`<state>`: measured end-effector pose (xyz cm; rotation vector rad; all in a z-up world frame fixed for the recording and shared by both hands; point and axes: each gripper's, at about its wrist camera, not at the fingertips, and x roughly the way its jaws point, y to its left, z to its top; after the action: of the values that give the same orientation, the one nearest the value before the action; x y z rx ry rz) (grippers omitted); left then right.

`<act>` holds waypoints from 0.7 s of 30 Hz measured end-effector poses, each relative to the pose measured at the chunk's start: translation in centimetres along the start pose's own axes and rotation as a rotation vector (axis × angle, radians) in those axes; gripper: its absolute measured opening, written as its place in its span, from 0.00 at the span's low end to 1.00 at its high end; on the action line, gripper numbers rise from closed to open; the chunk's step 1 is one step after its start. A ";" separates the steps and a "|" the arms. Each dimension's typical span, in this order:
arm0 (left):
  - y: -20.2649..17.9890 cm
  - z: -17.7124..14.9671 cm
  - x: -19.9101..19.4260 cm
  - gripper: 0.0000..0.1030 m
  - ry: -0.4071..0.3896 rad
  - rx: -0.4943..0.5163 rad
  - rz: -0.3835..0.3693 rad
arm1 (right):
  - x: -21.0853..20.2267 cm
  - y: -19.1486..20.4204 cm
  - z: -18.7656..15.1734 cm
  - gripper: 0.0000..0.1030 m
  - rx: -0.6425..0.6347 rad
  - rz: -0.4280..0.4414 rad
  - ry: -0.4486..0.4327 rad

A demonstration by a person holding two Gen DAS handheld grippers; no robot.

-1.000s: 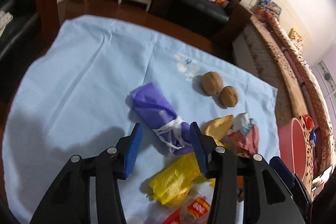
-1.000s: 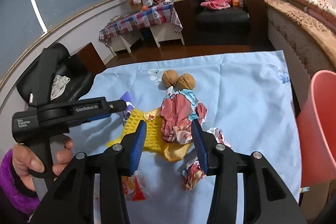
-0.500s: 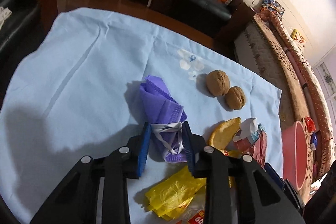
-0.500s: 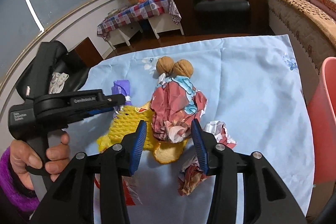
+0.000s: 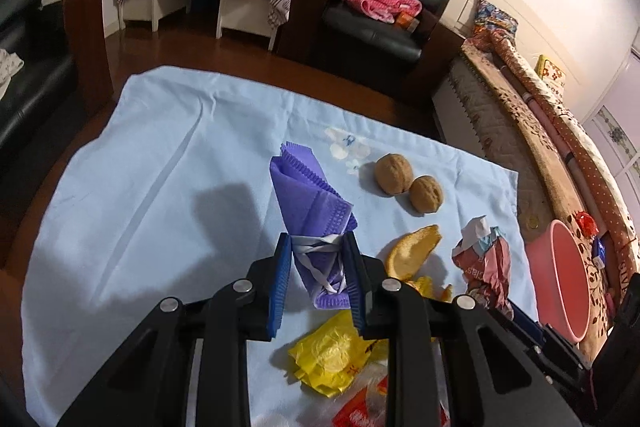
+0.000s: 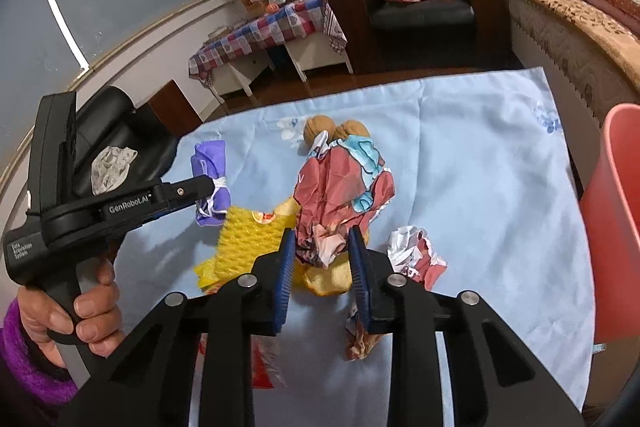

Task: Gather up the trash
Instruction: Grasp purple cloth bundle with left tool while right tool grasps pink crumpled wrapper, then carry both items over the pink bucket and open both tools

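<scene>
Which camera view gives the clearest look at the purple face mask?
The left wrist view: the purple face mask fills the centre, pinched between the left gripper pads. The right wrist view shows it small and sideways, partly hidden by that gripper.

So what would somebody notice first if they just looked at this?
Probably the left claw pinching a purple cloth bundle above the blue sheet. Next, the right claw squeezing a crumpled red wrapper, in front of two walnuts.

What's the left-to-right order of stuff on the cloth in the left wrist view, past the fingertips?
Purple mask held by the left gripper → larger walnut → smaller walnut → crumpled red wrapper → pink bucket off the cloth edge.
</scene>
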<state>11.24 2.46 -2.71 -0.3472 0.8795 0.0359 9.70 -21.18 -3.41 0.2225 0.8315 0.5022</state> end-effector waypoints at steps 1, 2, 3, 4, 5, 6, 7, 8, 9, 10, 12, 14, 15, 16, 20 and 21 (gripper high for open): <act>-0.1 0.0 -0.3 0.24 -0.007 0.006 -0.004 | -0.3 0.1 0.1 0.26 -0.003 0.002 -0.009; -0.2 -0.1 -0.7 0.24 -0.014 0.012 -0.006 | -0.7 0.3 0.2 0.26 -0.007 0.004 -0.020; -0.3 -0.2 -1.0 0.24 -0.020 0.017 -0.008 | -1.1 0.4 0.3 0.26 -0.011 0.003 -0.030; -0.5 -0.2 -1.3 0.24 -0.027 0.024 -0.012 | -1.3 0.4 0.3 0.26 -0.012 0.002 -0.039; -0.7 -0.2 -1.8 0.24 -0.033 0.029 -0.019 | -1.8 0.5 0.3 0.26 -0.011 0.002 -0.050; -0.9 -0.2 -2.2 0.24 -0.040 0.035 -0.025 | -1.9 0.4 0.3 0.26 -0.011 0.001 -0.055; -1.1 -0.3 -2.5 0.24 -0.047 0.042 -0.030 | -2.2 0.4 0.3 0.26 -0.011 -0.001 -0.060; -1.2 -0.3 -2.8 0.24 -0.052 0.047 -0.032 | -2.6 0.4 0.2 0.26 -0.012 -0.005 -0.069; -1.4 -0.5 -3.3 0.24 -0.060 0.056 -0.035 | -2.9 0.4 0.2 0.26 -0.011 -0.006 -0.073; -1.6 -0.5 -3.6 0.24 -0.066 0.060 -0.035 | -3.2 0.3 0.1 0.26 -0.010 -0.008 -0.078; -2.1 -0.7 -4.5 0.24 -0.100 0.075 -0.032 | -3.9 0.2 0.0 0.26 -0.006 -0.015 -0.092; -2.5 -0.7 -5.4 0.24 -0.136 0.084 -0.027 | -4.6 0.1 -0.1 0.26 -0.001 -0.023 -0.105; -2.8 -0.7 -5.9 0.24 -0.147 0.089 -0.031 | -5.0 0.0 -0.1 0.26 0.001 -0.025 -0.110; -2.8 -0.6 -6.2 0.24 -0.150 0.090 -0.036 | -5.3 -0.2 -0.2 0.26 0.003 -0.027 -0.117; -3.9 -0.5 -7.5 0.24 -0.163 0.119 -0.057 | -6.9 -0.5 -0.3 0.26 0.010 -0.040 -0.156; -4.2 -0.5 -7.7 0.24 -0.165 0.130 -0.061 | -7.2 -0.7 -0.3 0.26 0.014 -0.042 -0.162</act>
<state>6.66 -0.79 4.01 -0.2458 0.7032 -0.0483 5.59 -25.40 0.78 0.2543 0.6805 0.4328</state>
